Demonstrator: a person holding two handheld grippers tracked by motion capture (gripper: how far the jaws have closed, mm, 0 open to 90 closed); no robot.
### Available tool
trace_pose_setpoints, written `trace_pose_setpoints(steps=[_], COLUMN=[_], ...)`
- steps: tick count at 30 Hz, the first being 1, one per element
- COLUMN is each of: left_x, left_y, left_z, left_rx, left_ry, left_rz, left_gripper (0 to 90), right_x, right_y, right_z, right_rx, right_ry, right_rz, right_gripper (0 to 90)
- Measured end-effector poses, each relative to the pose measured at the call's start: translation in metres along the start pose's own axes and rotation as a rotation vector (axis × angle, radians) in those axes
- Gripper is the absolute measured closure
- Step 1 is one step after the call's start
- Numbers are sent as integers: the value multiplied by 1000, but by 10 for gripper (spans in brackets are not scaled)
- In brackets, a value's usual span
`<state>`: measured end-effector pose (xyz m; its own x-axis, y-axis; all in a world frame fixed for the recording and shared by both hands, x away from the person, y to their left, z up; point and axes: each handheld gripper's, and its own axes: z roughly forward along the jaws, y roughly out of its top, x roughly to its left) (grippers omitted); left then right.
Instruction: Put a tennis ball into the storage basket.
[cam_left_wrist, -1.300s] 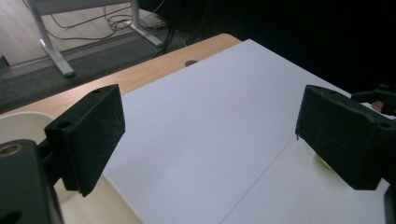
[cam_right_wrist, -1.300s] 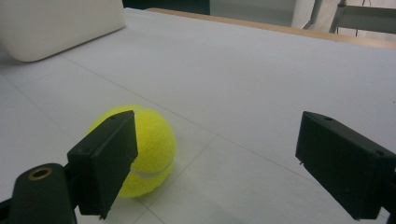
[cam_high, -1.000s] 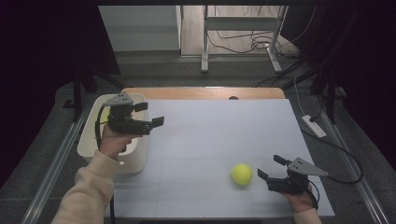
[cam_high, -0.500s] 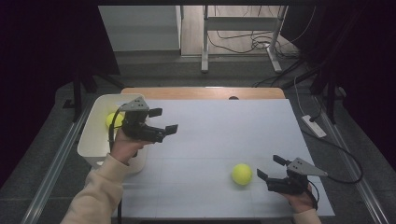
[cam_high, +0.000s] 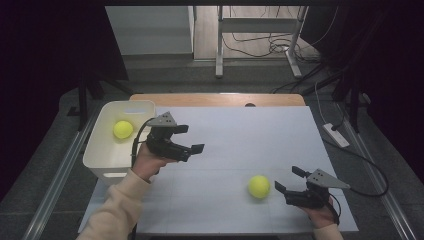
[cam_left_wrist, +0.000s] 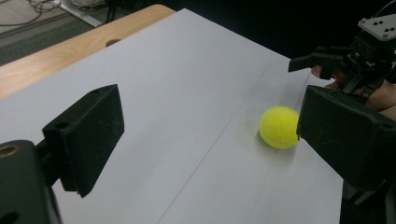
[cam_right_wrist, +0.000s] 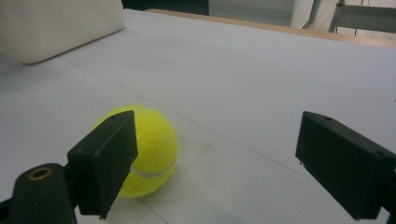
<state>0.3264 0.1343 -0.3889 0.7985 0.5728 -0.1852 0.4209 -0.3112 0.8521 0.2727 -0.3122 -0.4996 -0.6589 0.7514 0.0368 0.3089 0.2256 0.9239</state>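
The left gripper hovers with jaws apart and empty over the white table, just beside the white bin holding one tennis ball; the right gripper, jaws also spread, sits near a second ball on the table

White table: tennis ball, bin (left edge).

Fuzzy felt tennis ball, matt white table cover, smooth plastic bin
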Motion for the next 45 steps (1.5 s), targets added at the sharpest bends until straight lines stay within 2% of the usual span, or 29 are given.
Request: trace_pose_setpoints(steps=[13, 23, 32, 45], left_x=[-7, -19, -26, -35], left_y=[-2, -5, -5, -9], left_z=[22, 41, 55, 77], left_rx=[26, 61, 85, 114], left_ry=[-37, -57, -94, -146], left_rz=[16, 34, 54, 61], left_gripper=[79, 76, 76, 70], right_x=[-1, -1, -2, -2], right_y=[1, 1, 0, -1], right_z=[2, 2, 0, 0], right_rx=[5, 3, 2, 5], right_ry=[-2, 5, -2, -6], right_rz=[0, -5, -2, -3], right_gripper=[126, 126, 126, 126])
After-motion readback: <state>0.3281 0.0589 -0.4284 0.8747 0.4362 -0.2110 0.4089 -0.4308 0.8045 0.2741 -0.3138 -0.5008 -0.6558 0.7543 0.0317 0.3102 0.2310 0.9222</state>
